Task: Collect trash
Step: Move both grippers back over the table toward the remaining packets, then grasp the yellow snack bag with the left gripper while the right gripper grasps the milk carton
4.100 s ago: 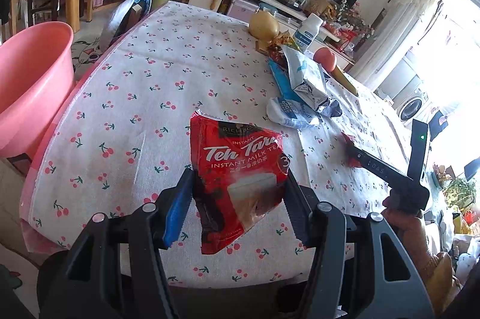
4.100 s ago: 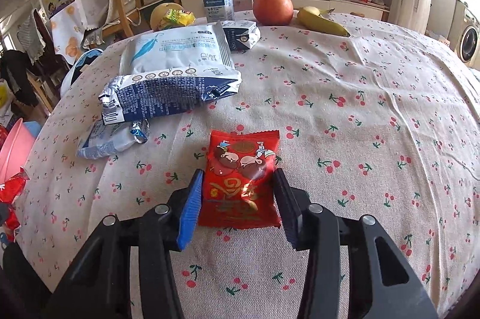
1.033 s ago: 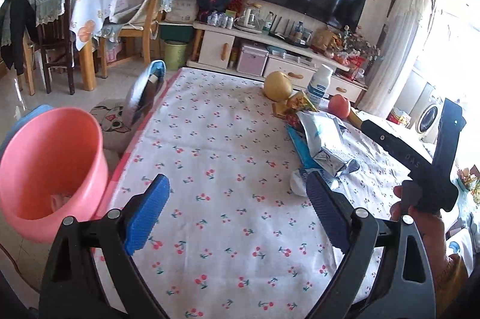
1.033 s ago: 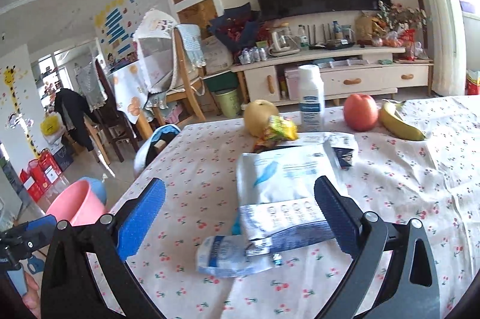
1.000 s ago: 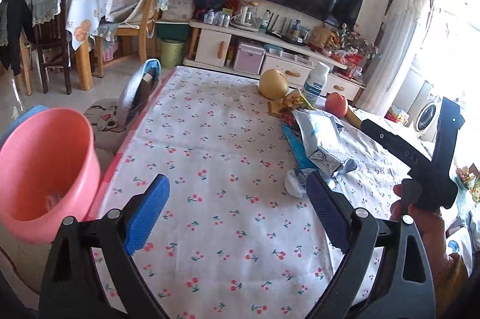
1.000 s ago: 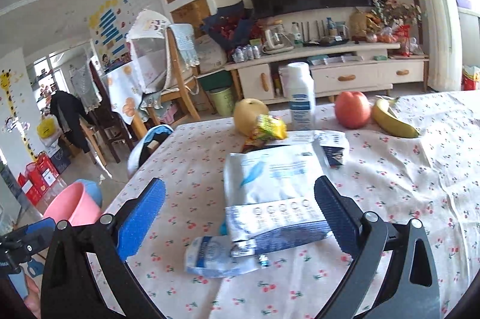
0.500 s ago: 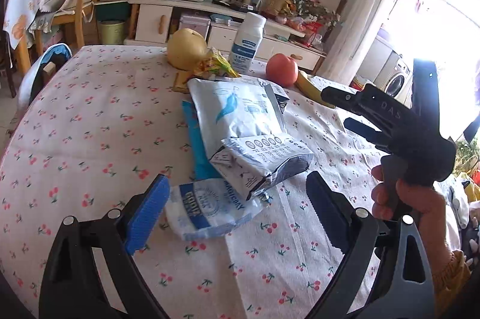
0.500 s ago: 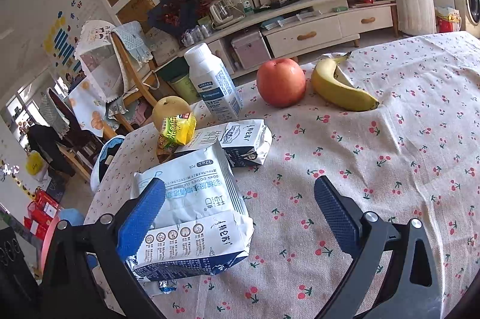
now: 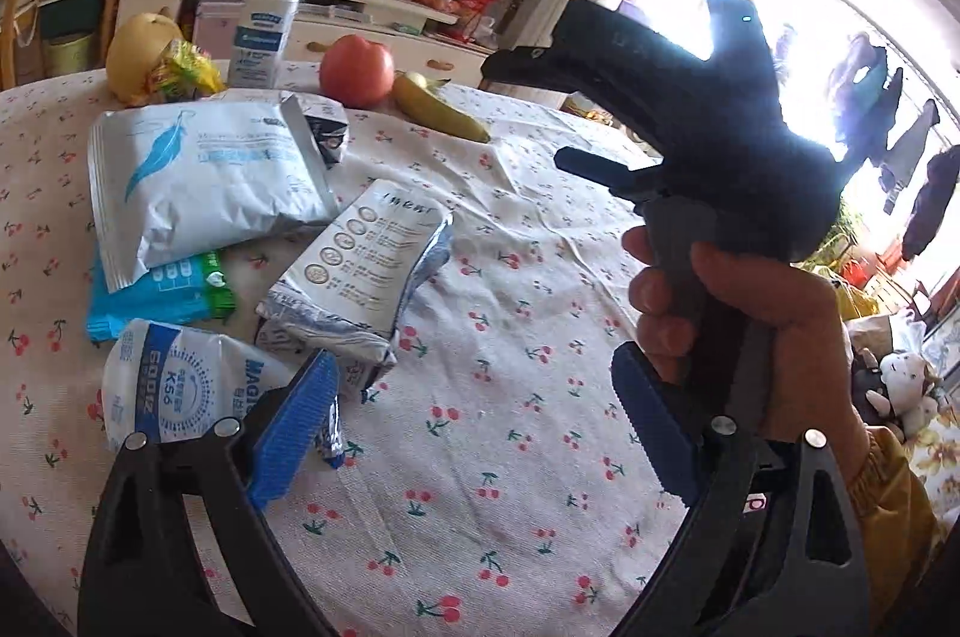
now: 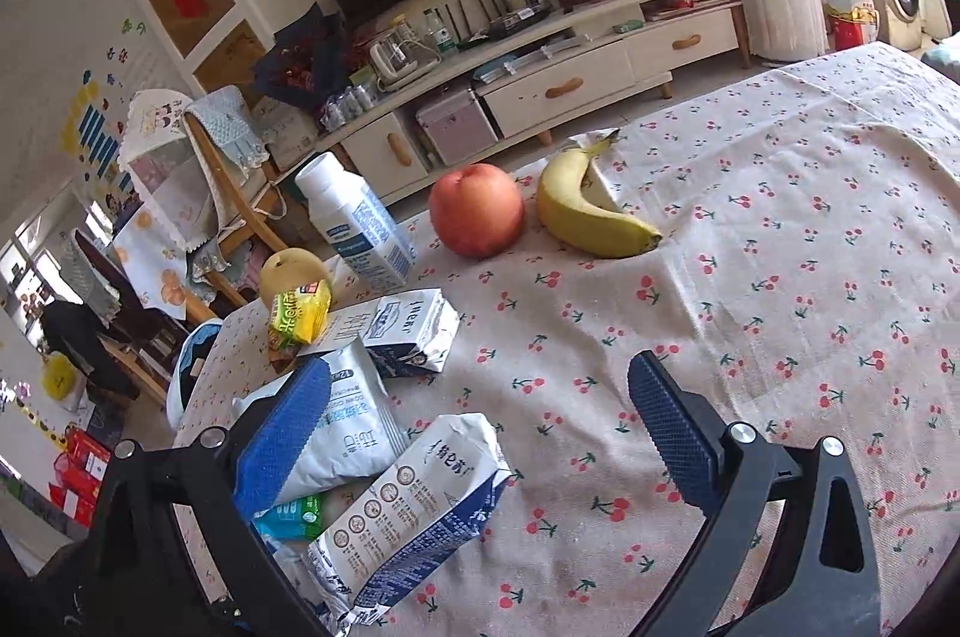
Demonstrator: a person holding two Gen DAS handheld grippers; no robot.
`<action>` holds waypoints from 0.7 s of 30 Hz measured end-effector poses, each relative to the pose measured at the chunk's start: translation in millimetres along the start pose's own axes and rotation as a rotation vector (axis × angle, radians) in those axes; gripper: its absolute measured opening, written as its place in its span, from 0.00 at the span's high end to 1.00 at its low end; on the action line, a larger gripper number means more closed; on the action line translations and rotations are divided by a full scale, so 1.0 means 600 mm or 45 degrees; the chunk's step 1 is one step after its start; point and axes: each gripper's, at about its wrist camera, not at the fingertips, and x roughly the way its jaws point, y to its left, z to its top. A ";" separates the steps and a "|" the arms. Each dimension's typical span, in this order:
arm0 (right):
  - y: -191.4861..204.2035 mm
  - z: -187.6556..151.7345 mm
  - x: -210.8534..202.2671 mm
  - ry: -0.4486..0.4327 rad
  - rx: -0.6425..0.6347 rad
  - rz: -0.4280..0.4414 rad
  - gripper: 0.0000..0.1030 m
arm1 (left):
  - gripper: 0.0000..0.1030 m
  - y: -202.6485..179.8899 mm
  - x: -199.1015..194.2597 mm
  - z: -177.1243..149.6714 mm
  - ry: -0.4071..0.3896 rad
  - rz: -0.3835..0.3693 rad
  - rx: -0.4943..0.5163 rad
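My left tongs [image 9: 468, 421] stand spread wide over the cherry-print tabletop [image 9: 540, 487], with nothing between the blue pads. The left pad [image 9: 294, 427] overlaps the near edge of a white and blue wrapper [image 9: 174, 385], though I cannot tell whether it touches. Just beyond lies a crumpled silver pouch [image 9: 360, 271], and behind that a large white bag with a blue feather mark [image 9: 198, 175], which partly covers a teal packet [image 9: 156, 289]. All this trash sits together on the left half of the tabletop.

My right tongs [image 10: 480, 427] are likewise spread and empty, held above bare cloth to the right of the same heap. From this side the silver pouch [image 10: 414, 505] lies nearest, the white bag [image 10: 342, 433] behind the left pad, and a flattened carton [image 10: 408, 331] further back, beside a yellow snack wrapper [image 10: 300, 313].

At the far edge stand a white bottle [image 10: 354, 229], a pear [image 10: 282, 271], an apple [image 10: 477, 208] and a banana [image 10: 588, 211], the fruit close together.

In the left view, the right hand [image 9: 738, 331] grips its tool to the right of the heap, a yellow sleeve [image 9: 888, 493] at the wrist.
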 end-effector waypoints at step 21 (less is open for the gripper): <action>0.030 -0.016 0.022 0.092 -0.068 0.050 0.05 | 0.11 0.201 0.058 0.289 -0.036 0.639 -0.253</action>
